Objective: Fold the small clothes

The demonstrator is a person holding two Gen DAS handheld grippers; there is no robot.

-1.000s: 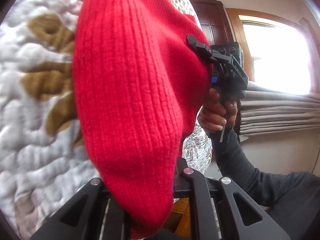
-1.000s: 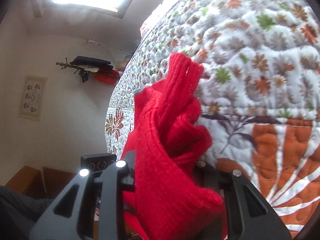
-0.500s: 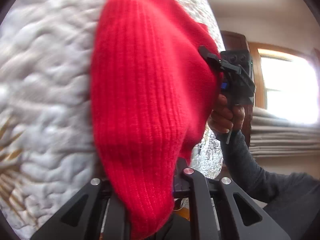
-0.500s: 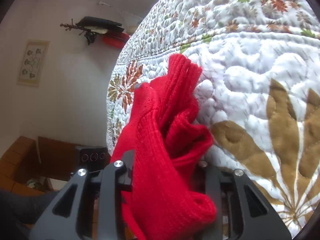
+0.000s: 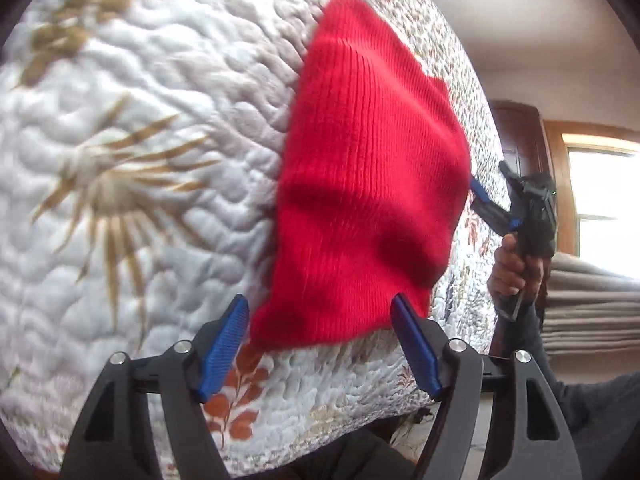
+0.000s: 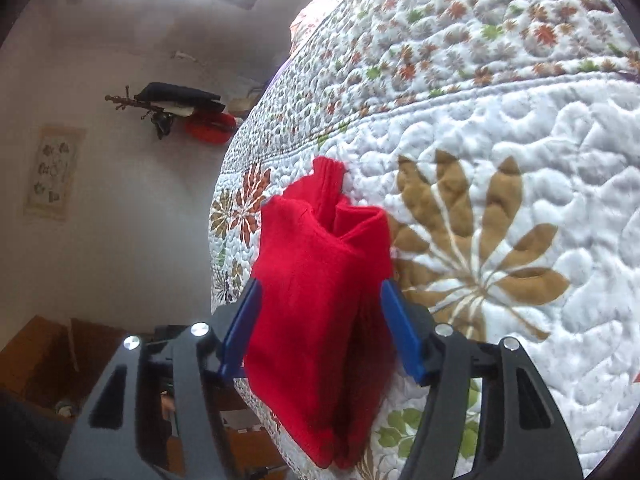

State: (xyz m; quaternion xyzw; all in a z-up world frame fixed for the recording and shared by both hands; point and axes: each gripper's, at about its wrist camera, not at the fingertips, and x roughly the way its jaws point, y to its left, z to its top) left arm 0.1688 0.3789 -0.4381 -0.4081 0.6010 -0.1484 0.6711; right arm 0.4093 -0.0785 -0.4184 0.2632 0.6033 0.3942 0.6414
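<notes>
Quilted floral bedspread (image 6: 500, 92); pale walls; framed print (image 6: 54, 172); wall rack (image 6: 160, 106); wood-framed bright window (image 5: 600, 196); dark wooden door (image 5: 520, 136).

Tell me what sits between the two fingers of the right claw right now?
In the right wrist view, the red knit garment lies between the open right claw's fingers, over the quilt.

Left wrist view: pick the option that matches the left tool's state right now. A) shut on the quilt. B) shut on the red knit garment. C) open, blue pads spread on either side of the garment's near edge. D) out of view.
C: the left tool has its blue pads wide apart, with the red knit garment lying on the quilt between them, not pinched.
</notes>
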